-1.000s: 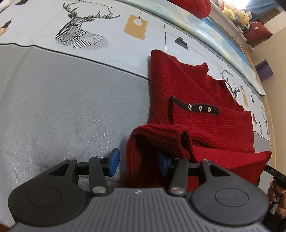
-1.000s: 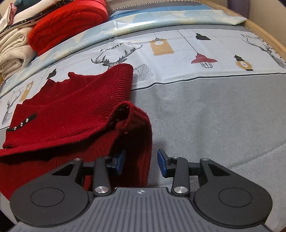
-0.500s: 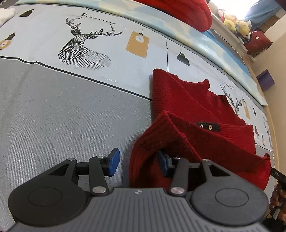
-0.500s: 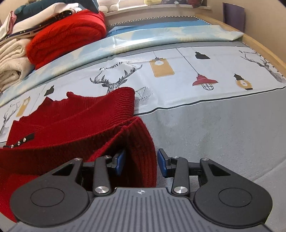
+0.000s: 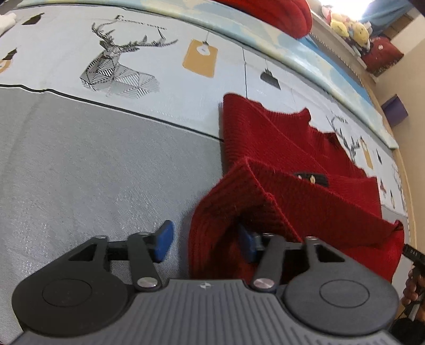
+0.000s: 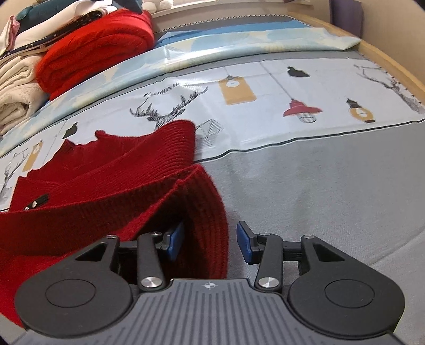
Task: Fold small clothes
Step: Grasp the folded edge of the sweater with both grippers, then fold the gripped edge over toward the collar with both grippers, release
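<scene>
A dark red knitted sweater (image 5: 265, 138) lies flat on the bed, with its near edge doubled over onto itself. The fold's left corner stands up between the jaws of my left gripper (image 5: 205, 244). Those jaws are opening, and the left pad (image 5: 164, 241) is clear of the cloth. In the right wrist view the sweater (image 6: 106, 191) shows its right corner humped between the jaws of my right gripper (image 6: 209, 242), which are opening too. Its right pad (image 6: 244, 244) stands off the knit. A black button tab (image 5: 312, 179) peeks out above the fold.
The bed cover (image 5: 79, 172) is grey near me and pale with deer and lamp prints farther away. Folded clothes, red (image 6: 93, 53) and cream (image 6: 16, 90), are stacked at the head. Plush toys (image 5: 348, 24) sit on a ledge. A hand (image 5: 413, 286) shows at the right edge.
The lifted near edge of the sweater has been carried forward over its body, covering most of the button tab. Both grippers' jaws have widened, so a gap now shows beside the cloth.
</scene>
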Action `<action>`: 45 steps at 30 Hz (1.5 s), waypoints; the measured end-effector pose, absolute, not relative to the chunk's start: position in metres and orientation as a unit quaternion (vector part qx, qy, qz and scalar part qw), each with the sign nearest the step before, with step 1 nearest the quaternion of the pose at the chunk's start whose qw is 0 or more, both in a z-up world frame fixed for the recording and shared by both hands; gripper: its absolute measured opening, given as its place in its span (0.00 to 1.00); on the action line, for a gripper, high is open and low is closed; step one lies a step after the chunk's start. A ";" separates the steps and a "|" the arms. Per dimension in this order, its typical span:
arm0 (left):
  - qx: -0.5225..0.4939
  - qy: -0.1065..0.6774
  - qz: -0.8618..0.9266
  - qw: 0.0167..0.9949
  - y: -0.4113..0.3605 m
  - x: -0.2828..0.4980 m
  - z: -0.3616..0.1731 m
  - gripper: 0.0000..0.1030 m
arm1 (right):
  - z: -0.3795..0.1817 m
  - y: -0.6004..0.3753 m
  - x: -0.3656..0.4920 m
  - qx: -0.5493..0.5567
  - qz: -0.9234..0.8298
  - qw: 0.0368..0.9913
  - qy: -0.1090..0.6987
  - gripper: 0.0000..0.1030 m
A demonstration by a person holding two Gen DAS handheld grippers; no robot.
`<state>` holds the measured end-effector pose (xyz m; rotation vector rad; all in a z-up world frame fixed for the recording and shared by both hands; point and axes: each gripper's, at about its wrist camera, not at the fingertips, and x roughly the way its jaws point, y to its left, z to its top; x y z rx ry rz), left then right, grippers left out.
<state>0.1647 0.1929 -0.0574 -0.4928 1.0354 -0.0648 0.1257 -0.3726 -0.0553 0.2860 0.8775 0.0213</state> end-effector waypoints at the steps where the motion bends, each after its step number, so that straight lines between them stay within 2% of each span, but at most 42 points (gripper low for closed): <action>1: -0.227 0.493 -0.034 0.839 0.190 0.165 -0.058 0.70 | -0.056 -0.371 0.126 0.138 0.015 0.893 0.427 0.45; 3: -0.207 0.501 -0.041 0.839 0.184 0.168 -0.061 0.70 | -0.059 -0.365 0.128 0.127 0.022 0.891 0.436 0.48; 9: -0.179 0.506 -0.041 0.843 0.176 0.176 -0.065 0.70 | -0.061 -0.359 0.132 0.107 0.021 0.892 0.438 0.49; 14: -0.188 0.489 -0.033 0.851 0.180 0.183 -0.061 0.70 | -0.060 -0.361 0.136 0.114 0.016 0.897 0.428 0.49; 19: -0.241 0.461 -0.003 0.854 0.198 0.187 -0.057 0.70 | -0.057 -0.367 0.139 0.140 0.012 0.899 0.414 0.49; 32: -0.239 0.491 -0.028 0.837 0.192 0.196 -0.068 0.70 | -0.065 -0.377 0.147 0.181 0.000 0.888 0.424 0.49; 35: -0.234 0.495 -0.029 0.837 0.189 0.200 -0.070 0.70 | -0.066 -0.378 0.147 0.184 0.004 0.887 0.424 0.48; 36: -0.232 0.495 -0.030 0.837 0.188 0.201 -0.071 0.70 | -0.066 -0.378 0.147 0.183 0.006 0.887 0.424 0.43; 37: -0.229 0.494 -0.032 0.838 0.188 0.202 -0.071 0.68 | -0.066 -0.378 0.147 0.183 0.010 0.887 0.424 0.39; 39: -0.224 0.492 -0.041 0.840 0.185 0.204 -0.070 0.53 | -0.065 -0.377 0.147 0.178 0.019 0.887 0.425 0.17; 41: -0.226 0.488 -0.058 0.841 0.182 0.204 -0.067 0.16 | -0.064 -0.375 0.147 0.169 0.025 0.890 0.424 0.13; 45: -0.187 0.457 -0.054 0.868 0.178 0.198 -0.049 0.12 | -0.053 -0.375 0.144 0.162 0.023 0.903 0.397 0.11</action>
